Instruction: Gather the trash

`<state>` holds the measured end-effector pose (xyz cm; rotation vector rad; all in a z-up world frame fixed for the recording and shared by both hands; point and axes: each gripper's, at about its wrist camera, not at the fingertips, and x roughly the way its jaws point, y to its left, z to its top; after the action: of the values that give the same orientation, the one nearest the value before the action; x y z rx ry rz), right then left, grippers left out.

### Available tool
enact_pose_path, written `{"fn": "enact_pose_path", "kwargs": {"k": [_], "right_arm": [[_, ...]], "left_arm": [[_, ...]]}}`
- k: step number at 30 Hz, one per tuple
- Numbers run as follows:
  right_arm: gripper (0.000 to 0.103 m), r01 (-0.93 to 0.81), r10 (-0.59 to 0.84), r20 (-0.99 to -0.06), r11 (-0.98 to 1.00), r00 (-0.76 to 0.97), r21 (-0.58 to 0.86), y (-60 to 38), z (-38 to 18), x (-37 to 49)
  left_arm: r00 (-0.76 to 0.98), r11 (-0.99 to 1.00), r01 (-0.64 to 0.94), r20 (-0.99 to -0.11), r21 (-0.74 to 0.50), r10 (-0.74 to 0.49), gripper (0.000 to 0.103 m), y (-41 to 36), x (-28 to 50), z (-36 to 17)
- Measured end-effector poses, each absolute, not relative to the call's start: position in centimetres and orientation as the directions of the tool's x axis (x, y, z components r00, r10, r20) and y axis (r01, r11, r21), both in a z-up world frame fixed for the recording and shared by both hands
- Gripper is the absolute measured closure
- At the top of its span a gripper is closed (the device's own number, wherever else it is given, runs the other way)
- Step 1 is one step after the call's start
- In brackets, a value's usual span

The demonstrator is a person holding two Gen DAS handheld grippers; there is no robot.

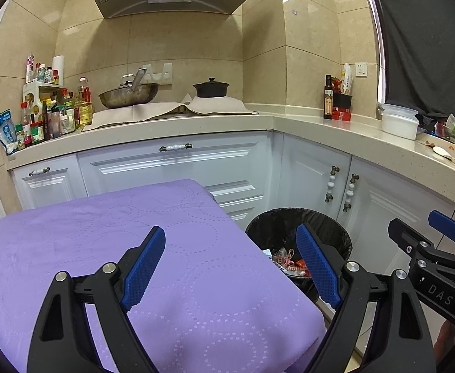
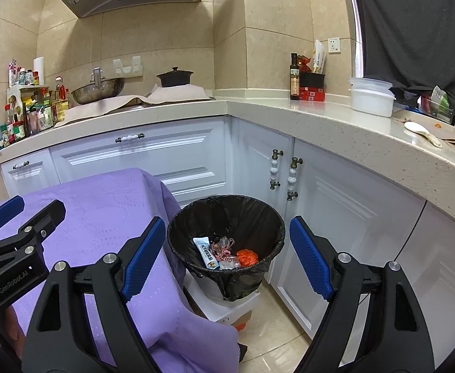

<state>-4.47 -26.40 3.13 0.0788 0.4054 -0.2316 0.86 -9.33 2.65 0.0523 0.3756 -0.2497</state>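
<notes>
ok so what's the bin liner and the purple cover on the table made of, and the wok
Black bin liner: thin glossy plastic film, crinkled, folded over the rim. Purple table cover: apparently soft matte fabric with dotted ring patterning, draping in folds. Round grey wok: likely steel, with a dull metallic sheen.

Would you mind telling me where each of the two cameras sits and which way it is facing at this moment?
Left wrist: sits on the left gripper, looking forward and slightly down over the purple cloth toward the kitchen corner; its own open fingers show, with the right gripper at the right edge.
Right wrist: sits on the right gripper, looking down into the trash bin; its open fingers show, with the left gripper at the left edge.
Shared: the cloth, bin, wok, black pot and white cabinets.
</notes>
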Motion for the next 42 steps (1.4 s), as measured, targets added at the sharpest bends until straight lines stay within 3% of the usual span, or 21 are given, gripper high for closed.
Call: {"fn": "enact_pose_path", "kwargs": {"k": [42], "right_arm": [[0.023,0.245,-0.212,-0.408,0.969,0.888,0.029,-27.34,2.87,-3.76]], "left_arm": [[0.895,0.966,0.26,-0.378,0.012,-0.236,0.019,-9.79,0.94,2.3]]}}
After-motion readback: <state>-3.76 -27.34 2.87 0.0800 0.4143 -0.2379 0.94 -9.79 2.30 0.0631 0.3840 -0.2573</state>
